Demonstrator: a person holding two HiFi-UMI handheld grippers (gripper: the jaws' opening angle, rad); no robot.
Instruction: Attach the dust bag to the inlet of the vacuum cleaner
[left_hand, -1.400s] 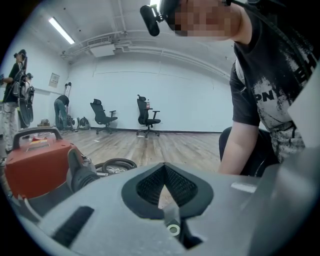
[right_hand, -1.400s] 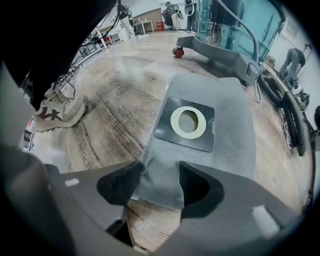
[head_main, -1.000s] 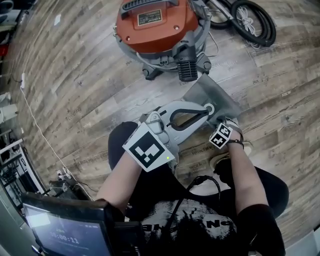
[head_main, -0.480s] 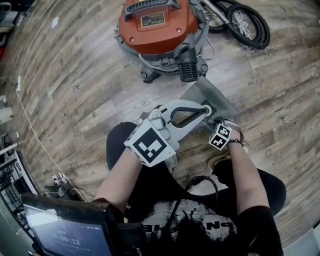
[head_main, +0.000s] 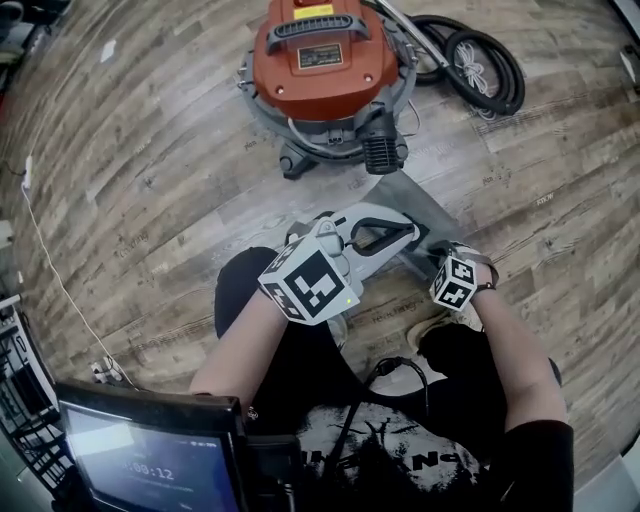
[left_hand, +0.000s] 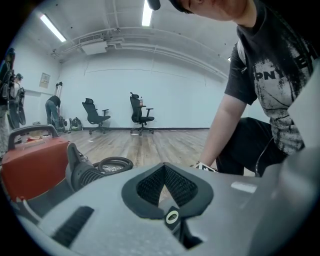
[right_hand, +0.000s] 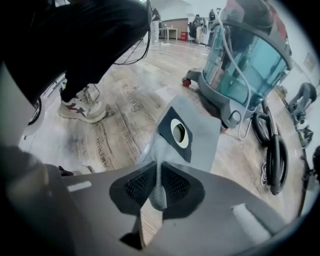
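One dust bag (right_hand: 204, 131) edge is pinched by the right hand-held gripper (right_hand: 157, 187), vacuum cleaner (head_main: 325, 70) beyond it; left hand-held gripper (left_hand: 165, 189) closed, empty.

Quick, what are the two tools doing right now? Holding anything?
Left tool: closed, nothing in it.
Right tool: closed, pinching the edge of the grey dust bag.

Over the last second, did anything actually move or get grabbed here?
Barely. The left gripper edged slightly forward, toward the vacuum cleaner, jaws together and empty. The right gripper kept its jaws clamped on the dust bag, which stayed in front of the vacuum cleaner. Nothing was let go.
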